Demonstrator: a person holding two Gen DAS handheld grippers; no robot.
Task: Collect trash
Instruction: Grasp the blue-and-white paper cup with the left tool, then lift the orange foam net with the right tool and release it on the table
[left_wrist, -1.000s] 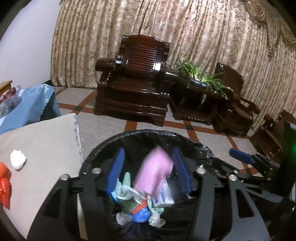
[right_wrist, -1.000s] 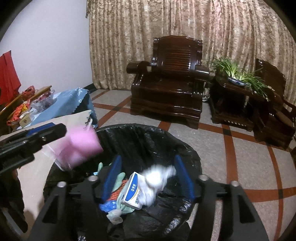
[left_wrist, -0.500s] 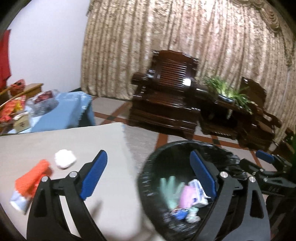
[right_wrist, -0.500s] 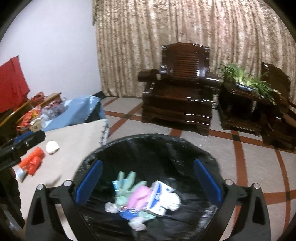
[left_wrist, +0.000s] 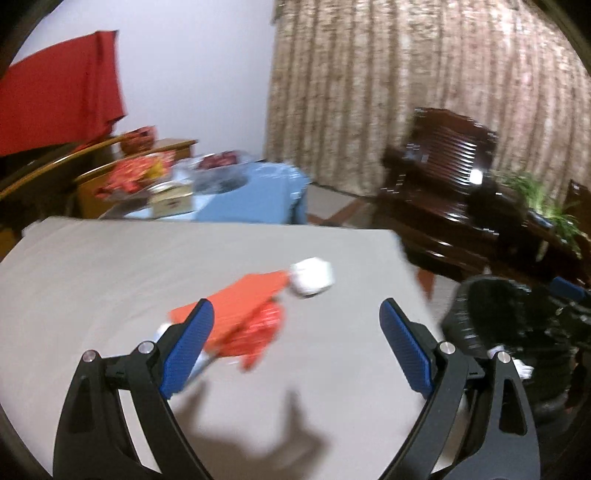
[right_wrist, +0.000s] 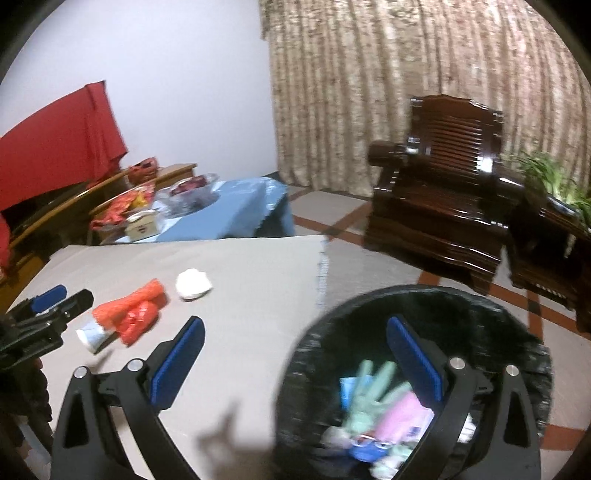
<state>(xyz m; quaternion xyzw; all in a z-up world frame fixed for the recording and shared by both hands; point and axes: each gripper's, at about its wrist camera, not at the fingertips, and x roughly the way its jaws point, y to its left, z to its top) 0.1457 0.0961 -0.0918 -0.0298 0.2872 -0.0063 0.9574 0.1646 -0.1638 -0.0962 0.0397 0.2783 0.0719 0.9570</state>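
Observation:
On the beige-covered table (left_wrist: 110, 273) (right_wrist: 251, 280) lie a crumpled red wrapper (left_wrist: 247, 314) (right_wrist: 129, 312), a white crumpled ball (left_wrist: 312, 277) (right_wrist: 192, 283) and a small white-and-blue cup (right_wrist: 90, 336). My left gripper (left_wrist: 295, 343) is open above the table, the red wrapper just ahead of its left finger; it also shows at the left edge of the right wrist view (right_wrist: 48, 306). The black-lined trash bin (right_wrist: 417, 373) (left_wrist: 513, 328) stands beside the table's right edge, holding a green glove, pink packet and other litter. My right gripper (right_wrist: 295, 358) is open and empty, straddling the bin's rim.
Behind the table is a blue-covered table (right_wrist: 229, 210) with packets and a box. A red cloth (right_wrist: 55, 140) hangs at the left. Dark wooden armchairs (right_wrist: 439, 177) and a potted plant (right_wrist: 554, 177) stand before the curtain on a tiled floor.
Both grippers let their items drop into the bin, opened wide and swung left. The left one now faces the tabletop; the right one sits half over the bin.

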